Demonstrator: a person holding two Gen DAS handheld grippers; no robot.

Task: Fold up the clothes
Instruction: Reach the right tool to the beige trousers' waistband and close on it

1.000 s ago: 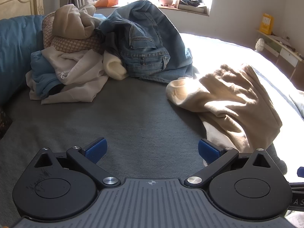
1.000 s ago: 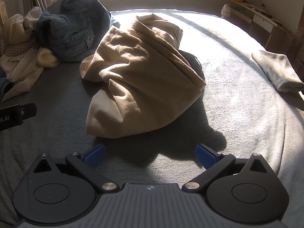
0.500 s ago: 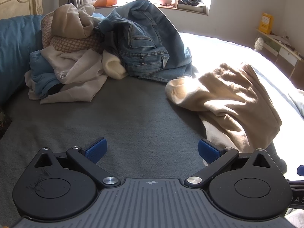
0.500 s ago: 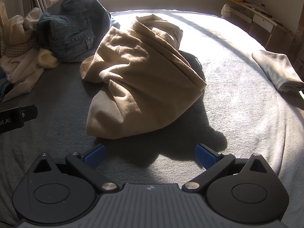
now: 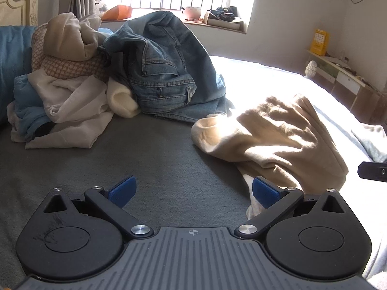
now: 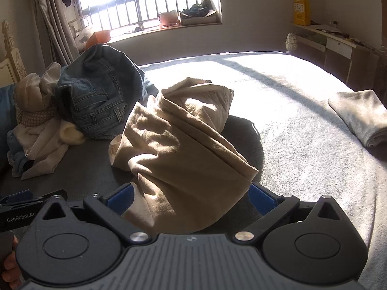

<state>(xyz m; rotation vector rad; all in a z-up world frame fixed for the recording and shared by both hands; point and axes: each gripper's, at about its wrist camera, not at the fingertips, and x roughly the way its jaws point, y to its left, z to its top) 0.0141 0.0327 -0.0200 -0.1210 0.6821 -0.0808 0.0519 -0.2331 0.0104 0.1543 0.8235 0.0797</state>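
- Your right gripper (image 6: 191, 197) stands wide open, and the near end of the tan garment (image 6: 179, 145) lies between its blue pads (image 6: 121, 197). The cloth fills the gap, but nothing is pinched.
- Your left gripper (image 5: 193, 189) is just as wide and holds nothing. Its right pad sits just beside the tan garment's near, pale-lined edge, with bare grey bedcover (image 5: 121, 157) under the rest of the gap.
- The tan garment lies bunched and rumpled on the bedcover in the sun, one rolled opening turned toward the pile. It is not laid flat, so it does not yet lie as folding wants it.
- As a judgement, the step in hand is taking hold of this garment: both tools are at its near end and spread to receive it.
- The next move calls for closing your right pads on a single edge or hem and not on the whole wad; a thick bunch will drag the mass along and will not open out. Give your left tool its own separate hold on the same edge, then lift and spread.
- Watch the layers: the fabric looks thick and soft, and the folds hide which edge belongs to which part.
- Beyond it, a pile of clothes (image 5: 72, 91) topped by blue jeans (image 5: 164, 77) sits unfolded at the far left.
- A grey folded piece (image 6: 360, 120) lies well apart at the right.
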